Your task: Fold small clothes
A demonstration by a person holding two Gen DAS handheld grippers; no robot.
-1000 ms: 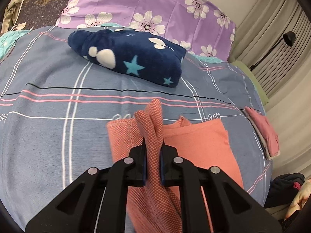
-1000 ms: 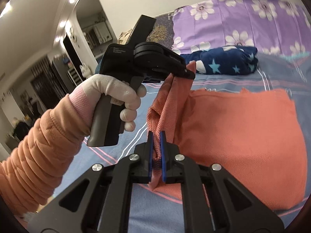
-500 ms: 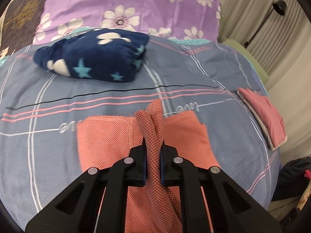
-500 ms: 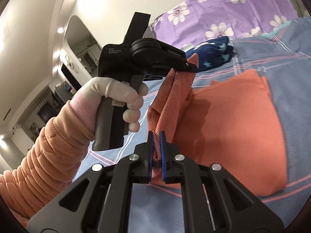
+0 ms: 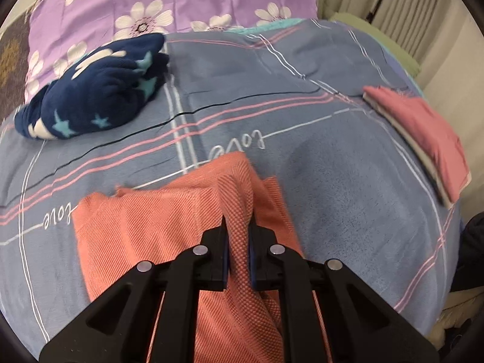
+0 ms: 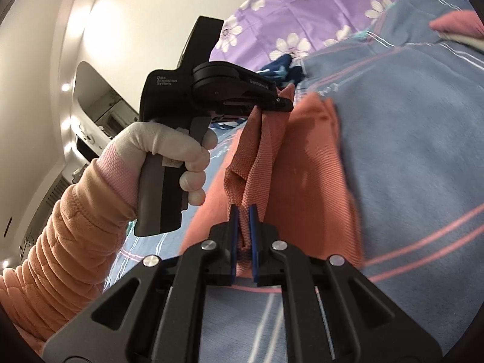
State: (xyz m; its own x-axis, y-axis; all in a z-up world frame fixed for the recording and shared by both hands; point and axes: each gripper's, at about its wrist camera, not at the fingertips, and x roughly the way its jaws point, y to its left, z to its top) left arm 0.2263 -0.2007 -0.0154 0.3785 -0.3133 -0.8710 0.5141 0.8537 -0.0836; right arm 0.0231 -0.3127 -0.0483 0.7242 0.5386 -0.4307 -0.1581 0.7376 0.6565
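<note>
An orange knit cloth (image 5: 145, 230) lies partly on the blue striped bedspread (image 5: 332, 181). My left gripper (image 5: 237, 230) is shut on a raised edge of it, the fabric bunched between the pads. In the right wrist view the same orange cloth (image 6: 305, 181) hangs from the left gripper (image 6: 279, 103), held by a gloved hand (image 6: 169, 148). My right gripper (image 6: 243, 214) is shut on another corner of the lifted edge. The lifted part is stretched between the two grippers above the flat part.
A folded pink cloth pile (image 5: 423, 133) lies at the bed's right edge. A navy star-patterned blanket (image 5: 96, 96) sits at the back left before a purple flowered pillow (image 5: 181, 0). Curtains (image 5: 408, 6) hang at the far right.
Both grippers have carried the lifted orange edge sideways across the bed toward the pink pile. The flat part showing has narrowed as the cloth folds over itself. Both grips held.
</note>
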